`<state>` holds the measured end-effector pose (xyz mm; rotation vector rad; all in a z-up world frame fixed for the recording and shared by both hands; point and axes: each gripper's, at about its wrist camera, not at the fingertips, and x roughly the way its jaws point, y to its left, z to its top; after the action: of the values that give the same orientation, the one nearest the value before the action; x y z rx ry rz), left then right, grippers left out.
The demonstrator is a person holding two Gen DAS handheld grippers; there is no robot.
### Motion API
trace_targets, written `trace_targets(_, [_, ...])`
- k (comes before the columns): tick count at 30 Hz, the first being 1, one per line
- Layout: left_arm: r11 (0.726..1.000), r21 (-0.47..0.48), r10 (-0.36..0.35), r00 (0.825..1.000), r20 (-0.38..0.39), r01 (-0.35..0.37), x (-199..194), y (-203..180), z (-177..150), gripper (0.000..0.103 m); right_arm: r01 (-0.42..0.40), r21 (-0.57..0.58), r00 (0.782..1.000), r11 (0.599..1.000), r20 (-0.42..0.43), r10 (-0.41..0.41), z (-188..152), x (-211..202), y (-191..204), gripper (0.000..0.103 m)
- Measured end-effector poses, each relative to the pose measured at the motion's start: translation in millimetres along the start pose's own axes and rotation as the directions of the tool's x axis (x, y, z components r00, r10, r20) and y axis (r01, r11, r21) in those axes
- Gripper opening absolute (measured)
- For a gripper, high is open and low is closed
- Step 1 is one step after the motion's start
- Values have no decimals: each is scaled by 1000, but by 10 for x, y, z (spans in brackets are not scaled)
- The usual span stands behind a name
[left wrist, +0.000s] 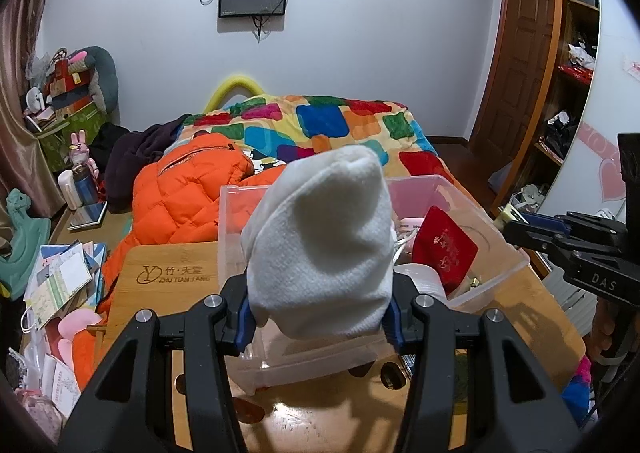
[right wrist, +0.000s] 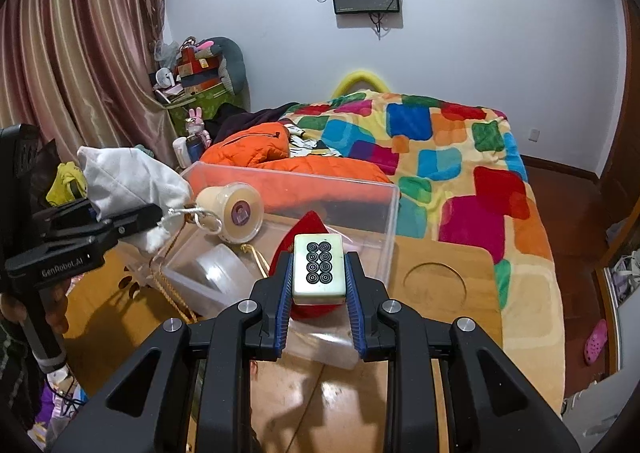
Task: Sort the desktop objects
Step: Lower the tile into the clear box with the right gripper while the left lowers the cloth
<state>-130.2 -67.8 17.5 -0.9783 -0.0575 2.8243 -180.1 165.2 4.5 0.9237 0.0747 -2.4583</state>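
Observation:
My left gripper [left wrist: 318, 317] is shut on a white fleece drawstring pouch [left wrist: 320, 245], held above the near wall of a clear plastic box [left wrist: 496, 249]. In the right wrist view that pouch [right wrist: 128, 181] hangs from the left gripper [right wrist: 154, 213] over the box's left end. My right gripper [right wrist: 319, 279] is shut on a pale mahjong tile [right wrist: 319, 267] with black circles, raised over the box [right wrist: 360, 189]. Inside the box lie a red pouch [right wrist: 308, 223], a cream tape roll [right wrist: 236, 217] and a clear tape roll [right wrist: 220, 269]. The right gripper [left wrist: 516, 223] shows at the left wrist view's right edge.
The box stands on a bamboo lap table [right wrist: 440, 281] with a round cup recess. Behind it is a bed with a patchwork blanket [right wrist: 440, 141] and an orange jacket [left wrist: 180, 197]. Papers and toys [left wrist: 60, 273] crowd the left; wooden shelves [left wrist: 568, 101] stand right.

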Motion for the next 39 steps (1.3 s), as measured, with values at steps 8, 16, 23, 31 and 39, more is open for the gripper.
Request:
trace_targets(8, [1000, -2, -5, 1000, -20, 5, 138, 24, 4, 50, -19, -7, 1000, 1000, -13, 19, 68, 190, 33, 22])
trace_targets(16, [1000, -8, -10, 999, -53, 10, 299, 50, -35, 50, -42, -24, 998, 999, -55, 41, 53, 380, 115, 22])
trace_targets(23, [1000, 16, -10, 998, -65, 11, 375, -11, -42, 50, -47, -43, 996, 998, -84, 43, 73, 526, 174, 22])
trace_targets(31, [999, 41, 1, 998, -70, 2, 416, -57, -20, 53, -46, -61, 992, 997, -116, 39, 58, 660, 224, 22])
trace_targets(39, [996, 82, 26, 997, -74, -19, 450, -108, -37, 57, -43, -65, 991, 997, -130, 35, 57, 727, 269, 22])
